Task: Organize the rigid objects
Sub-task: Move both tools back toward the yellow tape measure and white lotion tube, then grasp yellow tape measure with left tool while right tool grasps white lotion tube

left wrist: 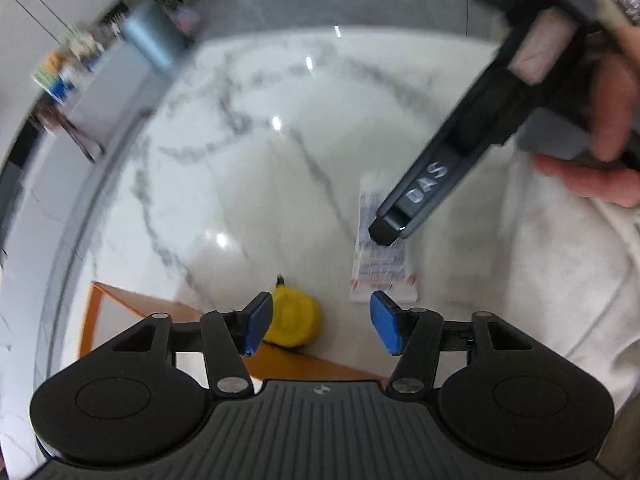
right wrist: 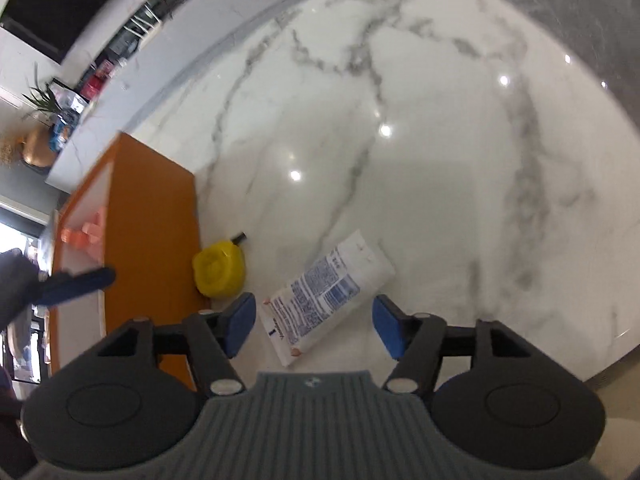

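Observation:
A yellow round container (left wrist: 294,322) (right wrist: 218,268) lies on the white marble table (right wrist: 420,160), right beside an orange box (right wrist: 148,220) (left wrist: 160,312). A white printed tube (right wrist: 328,296) (left wrist: 380,248) lies flat to its right. My left gripper (left wrist: 322,322) is open above the yellow container, which shows next to its left pad. My right gripper (right wrist: 314,326) is open above the tube's near end, and its pads stand clear of it. The right gripper's dark finger (left wrist: 424,188) hangs over the tube in the left wrist view. A blue finger of the left gripper (right wrist: 76,284) hovers over the box.
Pink and orange blocks (right wrist: 86,232) lie inside the orange box. A hand (left wrist: 612,120) and white fabric (left wrist: 560,260) fill the right of the left wrist view. A blurred blue-grey cylinder (left wrist: 152,36) stands at the table's far edge. Shelves and a plant (right wrist: 44,100) lie beyond.

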Action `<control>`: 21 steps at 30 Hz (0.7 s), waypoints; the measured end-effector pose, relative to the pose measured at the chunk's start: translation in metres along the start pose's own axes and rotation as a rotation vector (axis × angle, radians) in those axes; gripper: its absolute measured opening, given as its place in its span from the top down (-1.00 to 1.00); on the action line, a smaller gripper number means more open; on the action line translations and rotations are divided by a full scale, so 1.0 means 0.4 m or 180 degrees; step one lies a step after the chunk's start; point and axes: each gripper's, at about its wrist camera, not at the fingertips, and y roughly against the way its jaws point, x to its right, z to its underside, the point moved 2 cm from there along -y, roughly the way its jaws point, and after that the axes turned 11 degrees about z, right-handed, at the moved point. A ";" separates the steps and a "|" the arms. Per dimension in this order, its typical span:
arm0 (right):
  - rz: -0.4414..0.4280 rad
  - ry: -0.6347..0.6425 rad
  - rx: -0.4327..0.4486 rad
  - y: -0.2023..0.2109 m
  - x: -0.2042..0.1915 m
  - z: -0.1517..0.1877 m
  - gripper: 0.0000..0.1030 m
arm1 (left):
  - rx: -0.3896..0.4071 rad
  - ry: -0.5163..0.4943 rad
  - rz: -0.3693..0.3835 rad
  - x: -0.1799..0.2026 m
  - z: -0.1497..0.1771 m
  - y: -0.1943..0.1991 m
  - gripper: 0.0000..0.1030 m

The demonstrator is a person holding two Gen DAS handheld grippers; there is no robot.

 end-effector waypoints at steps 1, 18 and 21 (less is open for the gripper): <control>-0.0027 -0.0036 -0.0019 -0.011 0.000 0.000 -0.27 | -0.0108 -0.0021 0.0032 -0.013 -0.005 -0.023 -0.40; -0.0292 -0.0220 -0.0062 -0.116 0.013 -0.042 0.42 | -0.1174 -0.0048 0.0247 -0.129 -0.021 -0.224 -0.37; -0.0282 -0.0302 0.0023 -0.111 0.023 -0.047 0.45 | -0.1247 -0.0029 0.0277 -0.141 -0.023 -0.235 -0.34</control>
